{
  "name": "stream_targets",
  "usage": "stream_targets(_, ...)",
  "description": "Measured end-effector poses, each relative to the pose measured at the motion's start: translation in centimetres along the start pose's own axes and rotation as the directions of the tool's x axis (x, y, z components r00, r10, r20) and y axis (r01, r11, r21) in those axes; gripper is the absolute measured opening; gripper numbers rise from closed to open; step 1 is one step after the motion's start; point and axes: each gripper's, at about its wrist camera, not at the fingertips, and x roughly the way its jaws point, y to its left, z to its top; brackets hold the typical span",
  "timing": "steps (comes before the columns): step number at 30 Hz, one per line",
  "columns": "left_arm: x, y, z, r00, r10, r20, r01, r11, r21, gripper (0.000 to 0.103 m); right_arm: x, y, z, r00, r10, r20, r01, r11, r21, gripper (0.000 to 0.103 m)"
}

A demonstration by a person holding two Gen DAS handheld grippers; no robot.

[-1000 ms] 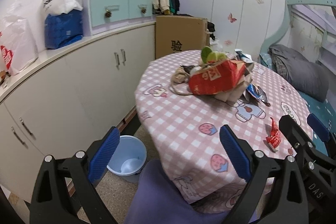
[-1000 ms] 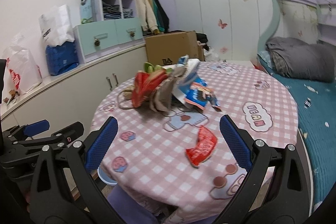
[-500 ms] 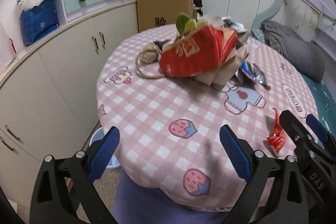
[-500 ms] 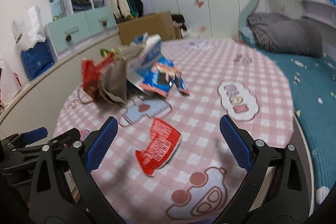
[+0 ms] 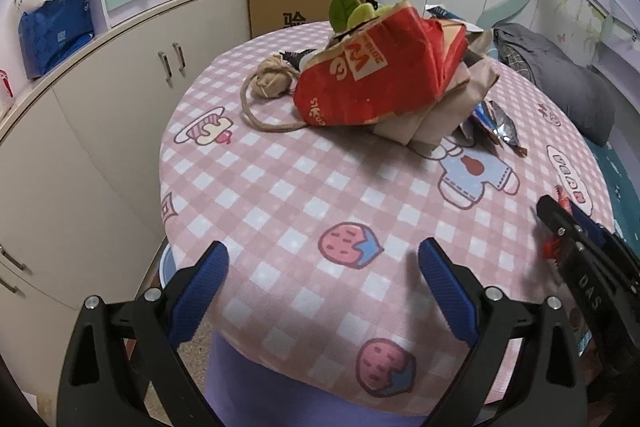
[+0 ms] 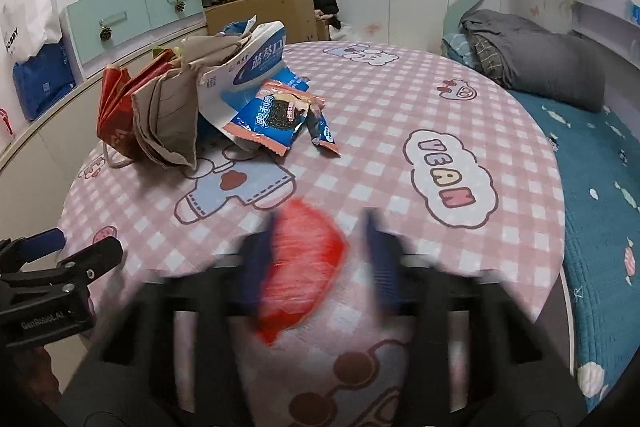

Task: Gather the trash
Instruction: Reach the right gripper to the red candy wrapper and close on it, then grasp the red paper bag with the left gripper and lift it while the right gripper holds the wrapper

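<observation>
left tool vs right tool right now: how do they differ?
1. The left tool stands wide open; the right tool has its jaws closing.
2. Nothing lies between the left tool's fingers, only bare tablecloth; the right tool has the red wrapper between its fingers.
3. The left tool looks sharp; the right tool is motion-blurred.
Shared: black frames, blue pads, both over the near table edge.

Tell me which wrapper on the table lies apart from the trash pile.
The red wrapper, alone near the table's front edge between the closing right gripper's fingers.
</observation>
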Motion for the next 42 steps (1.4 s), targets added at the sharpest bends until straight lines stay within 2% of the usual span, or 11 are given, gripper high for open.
stream_targets(3,-0.5,0.1,0.8,1.0,-0.017,0.026,0.016,1.0,0.01,0.094,0.0,-0.7,0.4,0.999,0.039,-0.006,-0.039,0.999,0.018,0.018)
stream_targets(15,-2.6,-1.2,6.6,0.983,-0.047,0.178,0.036,0.997,0.066,0.094,-3.0,-0.4,4.5,0.99,0.066,0.129,-0.064,0.998,-0.022,0.018)
stream_targets(17,-2.4,-1.7,7.2,0.98,-0.066,0.187,0.052,0.995,0.081,0.088,-3.0,-0.2,4.8,0.988,0.072,0.134,-0.069,0.997,-0.028,0.018)
stream_targets(21,-0.2,-2.1,8.6,0.982,-0.128,0.138,0.119,0.991,0.068,0.073,-2.8,0.7,5.1,0.987,0.098,0.128,-0.094,0.995,-0.039,0.018)
stream_targets(24,1.3,-1.7,9.0,0.975,-0.197,0.099,0.195,0.98,0.022,0.074,-2.6,1.2,4.9,0.987,0.107,0.119,-0.102,0.993,-0.052,0.018)
stream_targets(29,2.9,-0.8,9.1,0.969,-0.231,0.092,0.236,0.97,-0.058,0.082,-1.9,1.5,4.8,0.99,0.11,0.092,-0.106,0.993,-0.049,0.019)
stream_targets(30,3.3,-0.5,9.1,0.964,-0.253,0.081,0.259,0.963,-0.075,0.077,-1.8,1.5,4.7,0.99,0.113,0.089,-0.109,0.993,-0.051,0.019)
stream_targets(31,3.5,-0.3,9.0,0.947,-0.309,0.084,0.315,0.946,-0.076,0.047,-1.7,1.6,4.6,0.99,0.113,0.086,-0.109,0.993,-0.052,0.019)
stream_targets(32,3.7,-0.4,9.0,0.94,-0.332,0.072,0.337,0.939,-0.067,0.04,-1.7,1.7,4.6,0.99,0.113,0.084,-0.108,0.993,-0.053,0.019)
stream_targets(36,3.3,-0.9,8.6,0.956,-0.284,0.08,0.286,0.958,-0.019,0.019,-1.6,1.7,4.4,0.991,0.111,0.077,-0.108,0.993,-0.053,0.018)
stream_targets(42,1.6,-0.3,8.0,0.954,-0.28,0.11,0.282,0.959,-0.003,0.014,-2.0,1.7,4.2,0.99,0.114,0.078,-0.109,0.992,-0.056,0.018)
